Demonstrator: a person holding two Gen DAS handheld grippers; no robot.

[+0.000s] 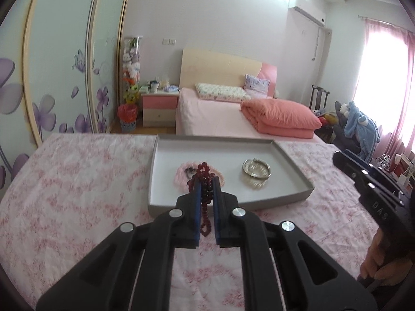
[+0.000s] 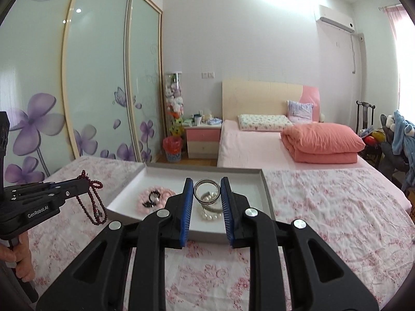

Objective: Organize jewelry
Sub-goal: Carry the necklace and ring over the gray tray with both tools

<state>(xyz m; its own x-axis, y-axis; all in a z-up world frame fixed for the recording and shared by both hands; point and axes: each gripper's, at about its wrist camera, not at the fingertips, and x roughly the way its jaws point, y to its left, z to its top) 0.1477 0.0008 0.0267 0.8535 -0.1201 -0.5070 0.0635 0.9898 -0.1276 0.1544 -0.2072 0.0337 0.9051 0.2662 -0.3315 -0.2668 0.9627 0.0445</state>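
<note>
The left gripper (image 1: 206, 184) is being held pinched on a dark red bead necklace (image 1: 205, 178), whose loose loops are hanging below the jaws and swaying free of the floral cloth (image 1: 77, 181). The right gripper (image 2: 207, 197) is being held clamped on a clear bangle (image 2: 207, 191), gripped upright between the blue pads (image 2: 187, 207). Just ahead of and below both claws a grey tray (image 2: 129, 189) is lying, with a pink bead bracelet (image 2: 153, 199) ahead-left of the right claw and a pearl strand (image 2: 210, 213) directly beneath it. Judged as a lift-out for sorting, each piece is best being carried level and slowly, so that the dangling necklace is not being snagged on the tray wall and the smooth bangle is not being allowed to slip.
</note>
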